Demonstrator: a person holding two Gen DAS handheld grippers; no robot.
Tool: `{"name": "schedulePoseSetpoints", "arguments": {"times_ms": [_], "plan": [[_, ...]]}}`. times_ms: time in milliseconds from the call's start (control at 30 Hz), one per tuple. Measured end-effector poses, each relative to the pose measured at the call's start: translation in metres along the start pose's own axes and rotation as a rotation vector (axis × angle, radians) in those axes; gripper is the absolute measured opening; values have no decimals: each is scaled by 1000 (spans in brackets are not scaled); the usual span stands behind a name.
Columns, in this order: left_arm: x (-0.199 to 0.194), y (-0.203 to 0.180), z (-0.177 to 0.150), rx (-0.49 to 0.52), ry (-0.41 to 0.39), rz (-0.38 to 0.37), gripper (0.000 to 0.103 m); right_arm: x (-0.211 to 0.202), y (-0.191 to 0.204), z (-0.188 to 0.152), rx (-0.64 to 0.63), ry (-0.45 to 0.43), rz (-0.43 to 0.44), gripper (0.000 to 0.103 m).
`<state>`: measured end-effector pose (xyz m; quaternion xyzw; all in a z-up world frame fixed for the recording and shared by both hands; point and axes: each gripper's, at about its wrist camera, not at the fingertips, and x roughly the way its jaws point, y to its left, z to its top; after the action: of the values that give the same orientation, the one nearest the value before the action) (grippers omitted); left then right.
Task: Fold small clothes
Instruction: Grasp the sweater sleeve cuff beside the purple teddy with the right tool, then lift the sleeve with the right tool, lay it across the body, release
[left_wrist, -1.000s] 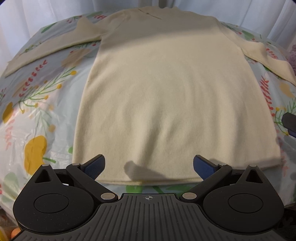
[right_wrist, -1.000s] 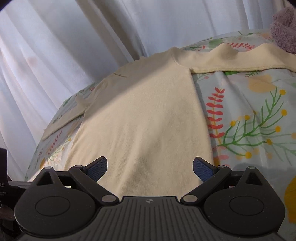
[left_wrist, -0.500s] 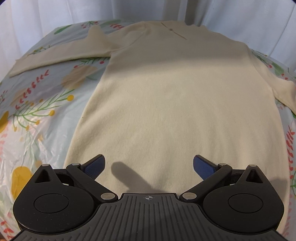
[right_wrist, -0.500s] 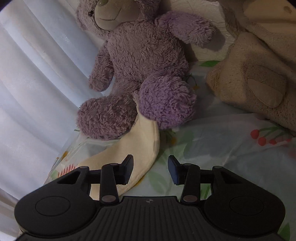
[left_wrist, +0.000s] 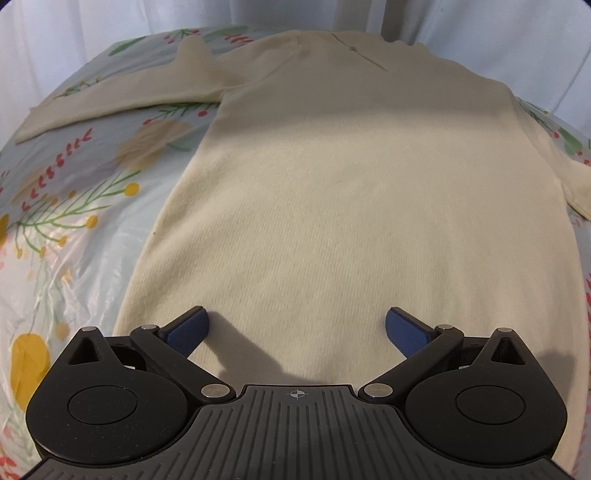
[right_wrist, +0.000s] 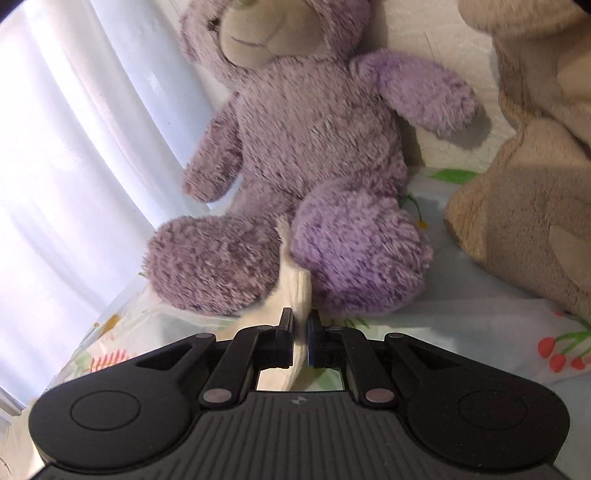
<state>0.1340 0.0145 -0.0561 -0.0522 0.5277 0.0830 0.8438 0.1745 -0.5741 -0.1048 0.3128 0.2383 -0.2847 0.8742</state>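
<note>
A cream long-sleeved sweater (left_wrist: 351, 206) lies flat on the floral sheet, collar at the far end, its left sleeve (left_wrist: 122, 99) stretched out to the left. My left gripper (left_wrist: 295, 328) is open, low over the lower body of the sweater, holding nothing. In the right wrist view my right gripper (right_wrist: 300, 332) is shut on the cream right sleeve end (right_wrist: 295, 284), which runs up between the legs of a purple teddy bear.
A purple teddy bear (right_wrist: 306, 158) sits right in front of my right gripper, with a beige plush toy (right_wrist: 524, 184) to its right. White curtains (right_wrist: 74, 147) hang behind. The floral sheet (left_wrist: 66, 221) lies to the left of the sweater.
My right gripper swung from the sweater body to the sleeve end by the bear and closed on it. My left gripper moved forward over the hem onto the sweater.
</note>
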Motion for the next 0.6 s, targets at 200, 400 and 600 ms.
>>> {"name": "schedulePoseSetpoints", "arguments": {"times_ms": [200,400,600], "plan": [[1,16,7,-18,-1,-81,103,-52,92,1,-231,-132,147,6],[-3,35,19,-96,-24,-214,103,-99,225,-55,-497,-110,516,6],[-15,31,66,-87,-111,-389,103,-95,300,-173,-704,222,728,13]]}}
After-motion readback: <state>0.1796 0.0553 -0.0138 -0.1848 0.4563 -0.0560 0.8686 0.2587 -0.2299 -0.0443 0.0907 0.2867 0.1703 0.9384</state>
